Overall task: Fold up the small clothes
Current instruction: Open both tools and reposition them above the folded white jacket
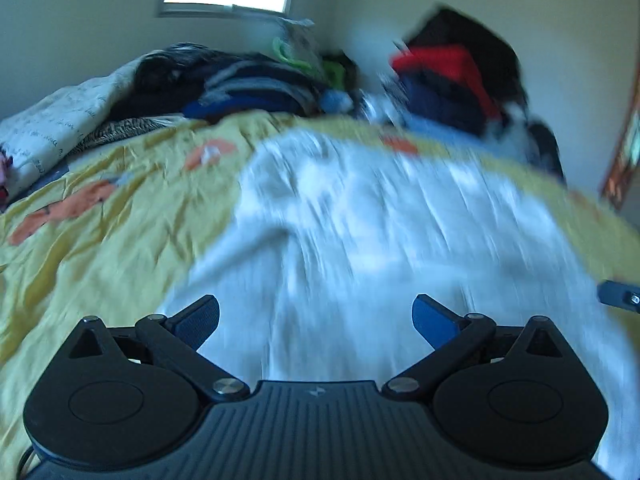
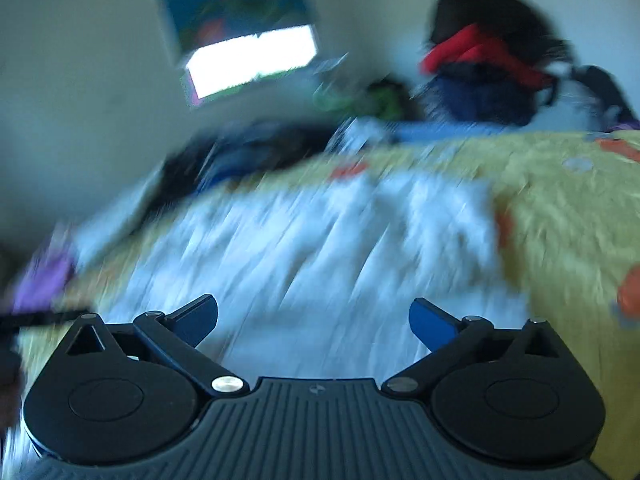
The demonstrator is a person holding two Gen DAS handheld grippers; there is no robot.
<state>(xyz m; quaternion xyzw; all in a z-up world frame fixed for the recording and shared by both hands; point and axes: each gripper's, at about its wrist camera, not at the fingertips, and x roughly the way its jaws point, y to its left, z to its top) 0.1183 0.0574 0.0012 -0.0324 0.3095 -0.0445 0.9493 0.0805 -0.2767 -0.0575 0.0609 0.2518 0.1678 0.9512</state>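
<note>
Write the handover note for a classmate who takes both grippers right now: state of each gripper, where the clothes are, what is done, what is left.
Left gripper: open, nothing between its fingers.
Right gripper: open, nothing between its fingers.
White garment: lies spread on the yellow bedspread, right in front of both grippers. Both views are blurred, so its folds cannot be read.
Pile of clothes: heaped at the far side of the bed, near the wall.
Done: cannot tell whether any fold is made.
Left: probably fold the white garment, then work through the pile.

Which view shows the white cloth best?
The left wrist view: the white cloth lies spread on the yellow sheet, only mildly blurred. The right wrist view shows it too, but heavily smeared.
</note>
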